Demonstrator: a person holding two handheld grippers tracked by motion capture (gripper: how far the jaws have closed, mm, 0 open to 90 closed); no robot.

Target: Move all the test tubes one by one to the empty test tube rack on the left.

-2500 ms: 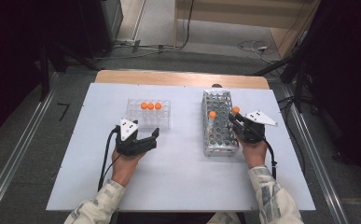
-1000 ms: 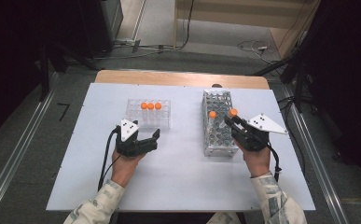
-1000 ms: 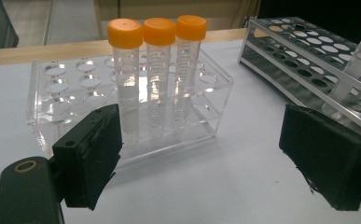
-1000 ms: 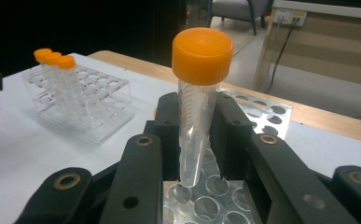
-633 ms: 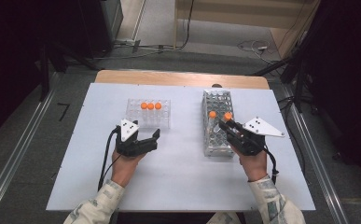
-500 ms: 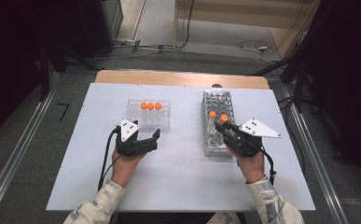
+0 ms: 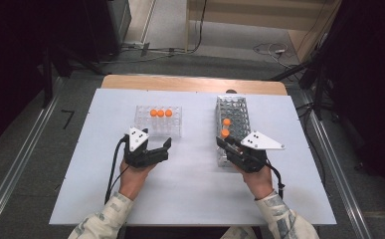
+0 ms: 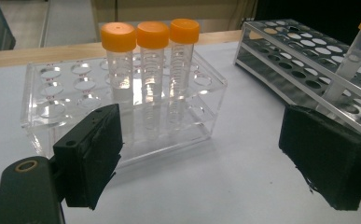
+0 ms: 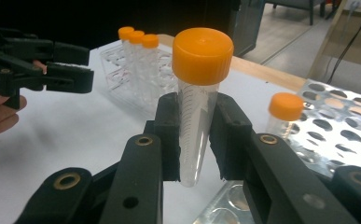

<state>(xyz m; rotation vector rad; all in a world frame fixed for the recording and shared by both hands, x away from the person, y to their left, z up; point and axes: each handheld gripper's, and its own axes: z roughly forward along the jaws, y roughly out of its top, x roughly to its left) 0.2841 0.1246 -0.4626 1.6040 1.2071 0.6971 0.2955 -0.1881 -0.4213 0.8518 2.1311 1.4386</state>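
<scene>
Presently the right gripper (image 9: pixel 194 140) is clamped on an orange-capped tube (image 9: pixel 197 107), held upright above the metal rack's (image 7: pixel 240 107) near left edge, having drifted leftward since earlier. Left gripper (image 7: pixel 147 152) rests unmoved, jaws apart, before the clear rack (image 7: pixel 143 127).

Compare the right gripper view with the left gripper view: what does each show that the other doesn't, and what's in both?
Right gripper view: the right gripper shut on a clear plastic tube with an orange cap. Left gripper view: empty front holes of the clear acrylic rack, between the open jaws of the left gripper. Both: three orange-capped tubes in that rack, and the perforated metal rack.
</scene>
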